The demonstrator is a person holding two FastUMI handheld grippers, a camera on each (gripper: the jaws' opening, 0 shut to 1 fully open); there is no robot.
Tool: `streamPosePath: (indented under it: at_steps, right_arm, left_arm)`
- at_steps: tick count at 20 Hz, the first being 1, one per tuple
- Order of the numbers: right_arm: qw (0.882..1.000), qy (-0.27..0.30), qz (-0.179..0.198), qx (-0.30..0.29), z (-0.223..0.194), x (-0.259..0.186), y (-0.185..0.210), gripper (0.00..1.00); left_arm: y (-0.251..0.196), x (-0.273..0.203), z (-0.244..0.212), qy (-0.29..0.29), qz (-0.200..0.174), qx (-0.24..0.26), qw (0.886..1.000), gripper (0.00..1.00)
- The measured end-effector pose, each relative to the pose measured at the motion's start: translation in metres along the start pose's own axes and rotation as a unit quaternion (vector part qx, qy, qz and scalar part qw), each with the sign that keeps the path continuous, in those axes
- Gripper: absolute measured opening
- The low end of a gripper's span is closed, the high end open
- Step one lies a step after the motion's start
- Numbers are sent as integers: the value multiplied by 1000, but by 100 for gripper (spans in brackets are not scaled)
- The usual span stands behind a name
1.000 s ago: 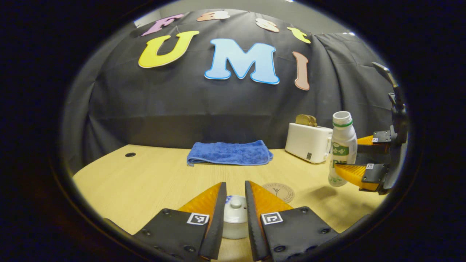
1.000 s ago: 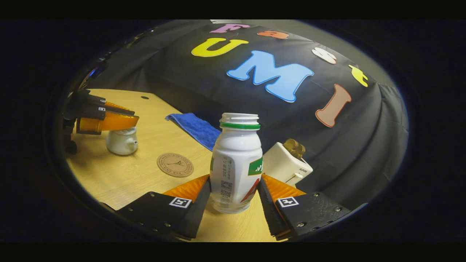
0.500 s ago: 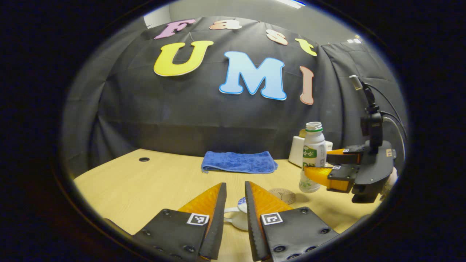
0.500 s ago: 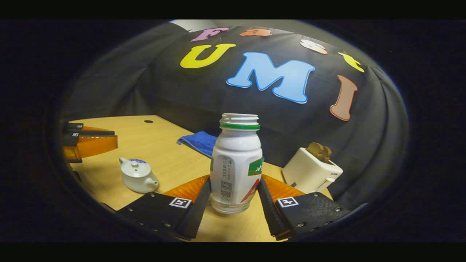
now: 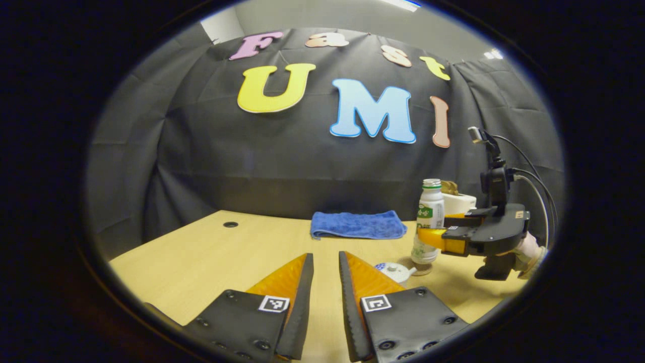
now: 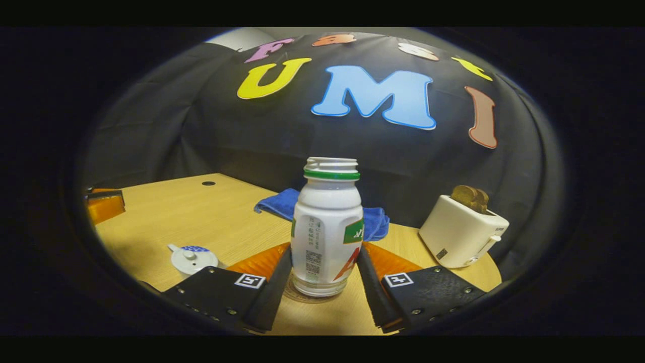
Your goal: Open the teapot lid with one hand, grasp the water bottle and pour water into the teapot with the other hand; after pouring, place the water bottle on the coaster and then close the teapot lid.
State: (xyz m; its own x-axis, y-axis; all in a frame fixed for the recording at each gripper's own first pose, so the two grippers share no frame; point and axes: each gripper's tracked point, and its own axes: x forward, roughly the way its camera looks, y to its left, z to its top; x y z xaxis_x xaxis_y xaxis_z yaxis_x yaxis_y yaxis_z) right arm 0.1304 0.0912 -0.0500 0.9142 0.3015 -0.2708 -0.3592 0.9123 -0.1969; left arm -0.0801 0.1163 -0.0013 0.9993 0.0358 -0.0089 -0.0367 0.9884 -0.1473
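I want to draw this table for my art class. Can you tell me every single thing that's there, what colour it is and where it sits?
Table: one, light wood, under everything.
Teapot: one, white with a blue patch, lid on, left of the bottle.
Water bottle: one, white with a green ring and label, no cap, upright over the coaster.
Coaster: one, brown, round, under the bottle.
Towel: one, blue, folded, at the back of the table.
Toaster: one, white, with brown toast in it, back right.
Hole: one, dark, back left of the table.
Left gripper: one, nothing between its fingers.
Right gripper: one, a finger on each side of the bottle.
Hand: one, holding the right gripper.
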Motion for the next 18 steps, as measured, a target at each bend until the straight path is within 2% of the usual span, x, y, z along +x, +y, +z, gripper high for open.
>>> streamPosePath:
  at_steps: [2, 11, 18]
  right_arm:
    - [1000, -2, 2, 10, -1, 4, 2, 71]
    - [998, 3, 7, 67, -17, 15, 2, 71]
    - [998, -5, 6, 69, -18, 15, 3, 73]
  left_arm:
    - [10, -3, -2, 2, 9, -1, 1000, 42]
    - [28, -9, -11, 7, 27, -16, 999, 42]
    - [21, -6, -16, 11, 22, -19, 1000, 42]
